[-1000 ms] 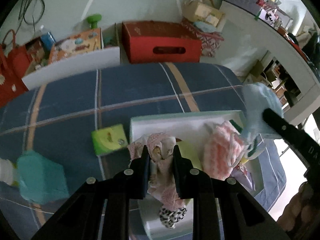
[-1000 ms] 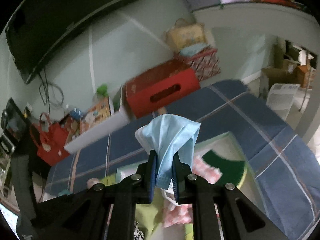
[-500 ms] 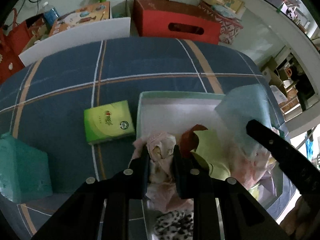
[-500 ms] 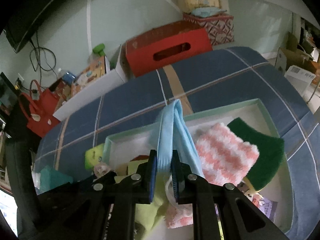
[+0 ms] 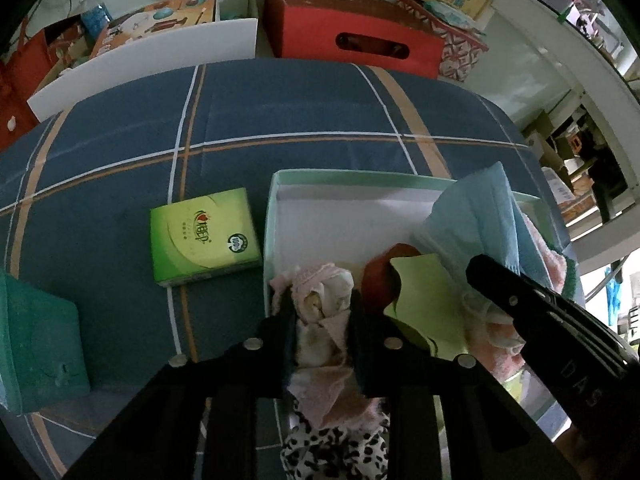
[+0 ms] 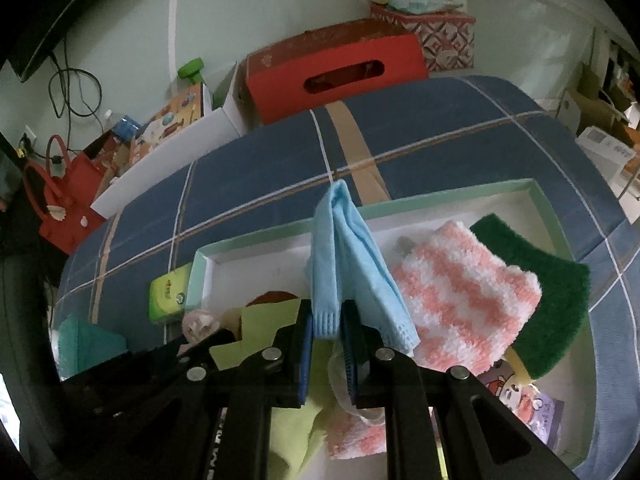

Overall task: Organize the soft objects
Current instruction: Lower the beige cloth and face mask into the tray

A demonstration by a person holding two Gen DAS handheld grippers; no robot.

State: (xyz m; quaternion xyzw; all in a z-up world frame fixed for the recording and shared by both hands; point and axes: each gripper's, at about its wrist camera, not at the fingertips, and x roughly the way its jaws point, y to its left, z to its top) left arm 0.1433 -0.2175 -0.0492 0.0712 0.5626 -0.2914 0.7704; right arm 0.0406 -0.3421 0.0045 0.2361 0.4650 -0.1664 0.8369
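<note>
Lowering into tray point(image 6: 548, 216): right gripper point(image 6: 326, 334) now descending, fingers pinching blue mask point(image 6: 344, 264); left gripper point(image 5: 322, 314) fingers clamping pink cloth point(image 5: 320, 300) at lower centre. Both drops nearing.

Left gripper point(image 5: 322, 320): matte black, two flat parallel fingers, silver round screws on angular linkage arms. Right gripper point(image 6: 326, 334): same black build, blue ribbed pads point(image 6: 307, 344) on inner finger faces, silver screws; side of body carries pale letters "DAS" in left wrist view.
</note>
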